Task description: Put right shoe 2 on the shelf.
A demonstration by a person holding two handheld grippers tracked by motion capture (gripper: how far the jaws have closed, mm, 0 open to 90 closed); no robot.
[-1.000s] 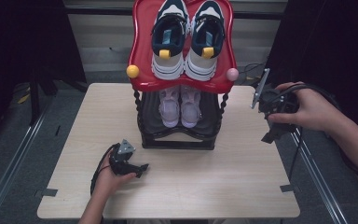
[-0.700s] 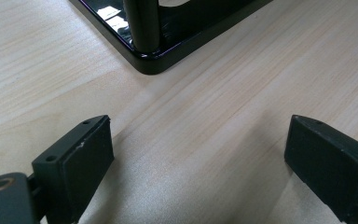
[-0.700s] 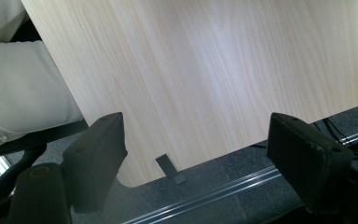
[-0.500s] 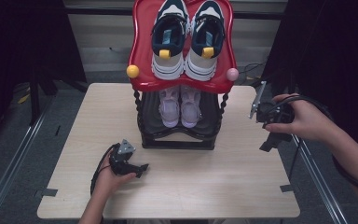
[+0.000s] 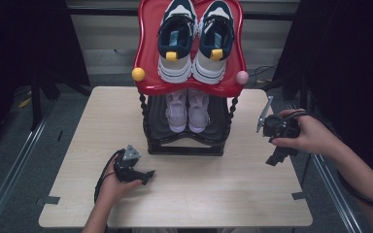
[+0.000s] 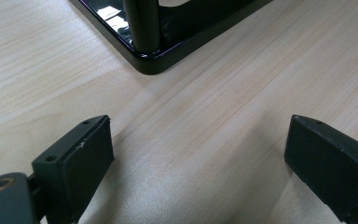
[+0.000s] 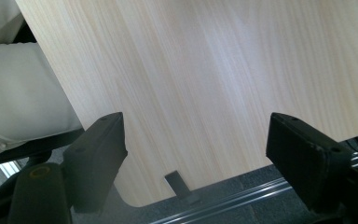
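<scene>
A two-tier shoe rack (image 5: pixel 189 145) stands at the back middle of the table. A navy-and-white pair of sneakers (image 5: pixel 194 41) lies on its red top shelf (image 5: pixel 148 63), and a pale pink pair (image 5: pixel 188 110) sits on the dark lower shelf. My left gripper (image 5: pixel 147 174) rests on the table in front of the rack's left corner, open and empty (image 6: pixel 200 140), facing the black base corner and post (image 6: pixel 142 28). My right gripper (image 5: pixel 277 156) is held over the table's right edge, open and empty (image 7: pixel 198 135), looking down at the front right corner.
The wooden table (image 5: pixel 223 194) is bare in front of the rack. A yellow knob (image 5: pixel 138 74) and a pink knob (image 5: pixel 242 77) stick out at the red shelf's corners. Tape marks (image 7: pixel 177 183) sit at the table's corners. The person's lap (image 7: pixel 23 93) is beside the table edge.
The right hand has come down and slightly inward with its gripper, towards the table's right edge. The left gripper has stayed where it was.
</scene>
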